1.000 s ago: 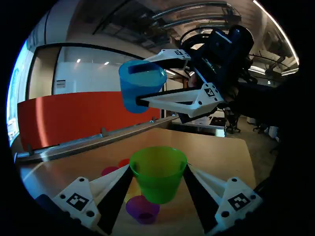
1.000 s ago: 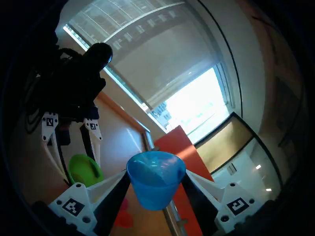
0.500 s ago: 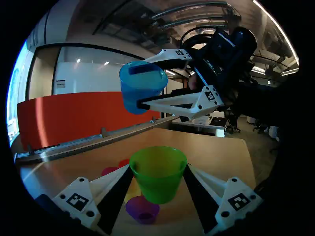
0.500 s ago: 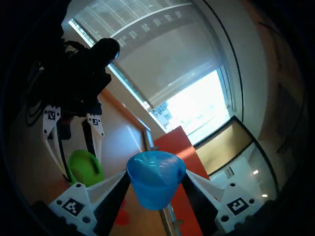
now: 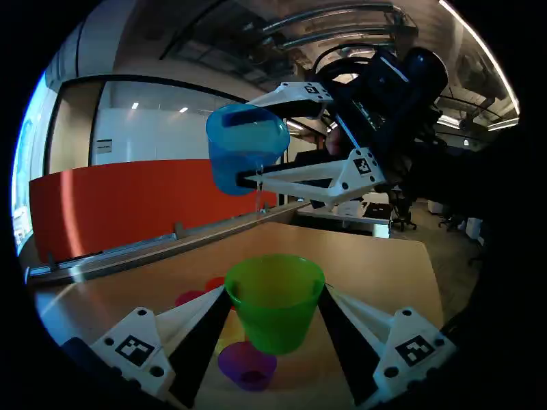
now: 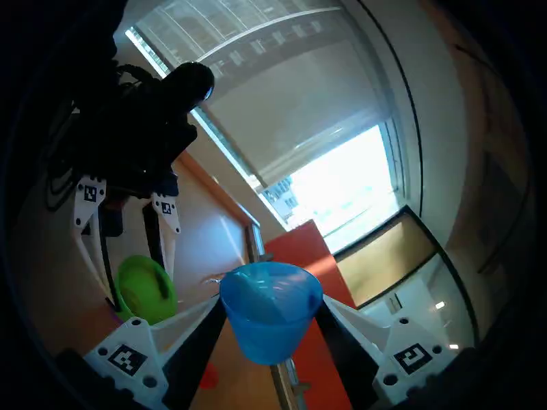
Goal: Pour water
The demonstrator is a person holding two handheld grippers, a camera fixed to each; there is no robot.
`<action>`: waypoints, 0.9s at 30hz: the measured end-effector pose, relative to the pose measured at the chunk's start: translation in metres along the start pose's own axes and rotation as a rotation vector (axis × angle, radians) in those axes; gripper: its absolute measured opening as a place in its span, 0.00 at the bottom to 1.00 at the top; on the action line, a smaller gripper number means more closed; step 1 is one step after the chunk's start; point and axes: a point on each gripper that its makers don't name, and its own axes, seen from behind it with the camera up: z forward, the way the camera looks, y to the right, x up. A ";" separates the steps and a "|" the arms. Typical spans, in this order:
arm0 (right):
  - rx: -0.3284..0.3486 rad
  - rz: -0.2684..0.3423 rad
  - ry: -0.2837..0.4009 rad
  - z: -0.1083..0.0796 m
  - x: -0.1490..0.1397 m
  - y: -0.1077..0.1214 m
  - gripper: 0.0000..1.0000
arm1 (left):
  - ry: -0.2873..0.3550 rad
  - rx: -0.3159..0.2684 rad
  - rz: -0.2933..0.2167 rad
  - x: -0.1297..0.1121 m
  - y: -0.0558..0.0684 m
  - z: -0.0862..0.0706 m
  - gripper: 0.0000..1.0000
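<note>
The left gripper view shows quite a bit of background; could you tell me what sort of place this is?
Most likely an open-plan office: swivel chairs stand behind the wooden table, a glass-walled room sits beyond an orange partition, and bare pipes run overhead.

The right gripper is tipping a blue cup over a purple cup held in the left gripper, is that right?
No. The left gripper view shows the left gripper holds a green cup, not a purple one; the right gripper tips the blue cup over it.
</note>
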 end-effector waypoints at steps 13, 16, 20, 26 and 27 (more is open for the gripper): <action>-0.002 -0.025 -0.005 -0.001 -0.002 0.003 0.90 | 0.001 -0.003 0.004 0.002 0.002 0.001 0.86; -0.005 -0.032 -0.007 -0.001 -0.002 0.003 0.90 | 0.002 -0.003 0.005 0.002 0.002 0.001 0.86; -0.006 -0.038 -0.008 -0.002 -0.002 0.004 0.90 | 0.002 -0.003 0.005 0.002 0.002 0.001 0.86; -0.008 -0.045 -0.008 -0.002 -0.001 0.005 0.89 | 0.004 -0.004 0.004 0.003 0.002 0.001 0.86; -0.008 -0.047 -0.008 -0.002 -0.001 0.005 0.90 | 0.004 -0.004 0.004 0.003 0.002 0.001 0.86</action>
